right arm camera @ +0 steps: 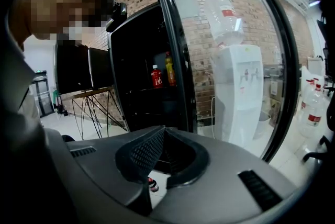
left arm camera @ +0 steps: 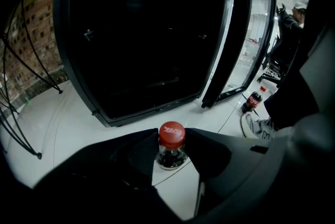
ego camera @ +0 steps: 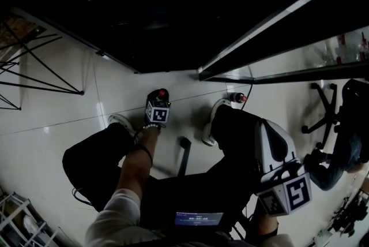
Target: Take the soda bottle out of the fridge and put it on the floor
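A soda bottle (left arm camera: 171, 135) with a red cap (ego camera: 162, 93) stands upright between the jaws of my left gripper (left arm camera: 171, 145), which is shut on its neck just under the cap. In the head view the left gripper (ego camera: 159, 97) is low over the white floor in front of the open fridge (ego camera: 155, 15). Whether the bottle's base touches the floor I cannot tell. My right gripper (ego camera: 275, 145) is held up at the right, away from the bottle. In the right gripper view its jaws (right arm camera: 163, 134) are together with nothing between them.
A second soda bottle (ego camera: 237, 97) stands on the floor beside the open glass door (ego camera: 288, 21). Two bottles (right arm camera: 156, 76) are on a fridge shelf. A water dispenser (right arm camera: 241, 92) shows behind the door, thin table legs (ego camera: 40, 67) at left, an office chair (ego camera: 326, 110) at right.
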Demonstrator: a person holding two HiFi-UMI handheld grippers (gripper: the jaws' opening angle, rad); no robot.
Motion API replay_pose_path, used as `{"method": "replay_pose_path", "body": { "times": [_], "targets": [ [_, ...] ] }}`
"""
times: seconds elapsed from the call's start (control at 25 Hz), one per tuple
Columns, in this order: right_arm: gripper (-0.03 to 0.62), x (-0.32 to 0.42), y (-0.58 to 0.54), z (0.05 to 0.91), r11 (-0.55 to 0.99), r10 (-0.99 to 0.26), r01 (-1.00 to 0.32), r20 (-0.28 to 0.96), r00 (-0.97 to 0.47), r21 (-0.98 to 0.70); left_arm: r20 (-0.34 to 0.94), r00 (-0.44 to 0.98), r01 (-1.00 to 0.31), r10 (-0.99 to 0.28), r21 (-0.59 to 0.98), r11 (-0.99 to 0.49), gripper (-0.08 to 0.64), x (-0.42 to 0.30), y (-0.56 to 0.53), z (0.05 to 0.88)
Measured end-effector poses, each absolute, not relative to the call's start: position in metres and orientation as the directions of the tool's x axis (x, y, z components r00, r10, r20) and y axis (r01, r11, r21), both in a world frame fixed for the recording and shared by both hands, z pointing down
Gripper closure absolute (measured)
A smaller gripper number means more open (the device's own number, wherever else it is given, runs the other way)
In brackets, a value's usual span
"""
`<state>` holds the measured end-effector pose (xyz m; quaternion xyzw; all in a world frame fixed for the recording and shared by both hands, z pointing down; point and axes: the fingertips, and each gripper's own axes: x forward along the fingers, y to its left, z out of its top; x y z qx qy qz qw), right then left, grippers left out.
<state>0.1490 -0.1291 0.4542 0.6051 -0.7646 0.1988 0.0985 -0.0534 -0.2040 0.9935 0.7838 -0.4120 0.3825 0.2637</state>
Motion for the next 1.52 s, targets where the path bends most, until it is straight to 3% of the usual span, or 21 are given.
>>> {"method": "replay_pose_path", "body": {
  "times": [1.04,1.44,1.52],
  "targets": [
    [0.583,0.149,-0.129,0.453,0.195,-0.891,-0.966,0.38,-0.247,-0.172,0.86,0.352,-0.844,-0.369,0.122,-0.522,0.371,-0.049,-0.188,0.999],
    [0.583,0.154,-0.121,0.441,0.183,-0.909,-0.969,0.348,-0.231,-0.166,0.775,0.368,-0.884,-0.513,0.122,-0.451,0.379,-0.064,-0.204,0.897],
    [0.583,0.154,-0.123,0.44,0.182,-0.912,-0.969,0.339,-0.229,-0.166,0.725,0.381,-0.893,-0.573,0.129,-0.431,0.452,-0.067,-0.213,0.861]
  ]
}}
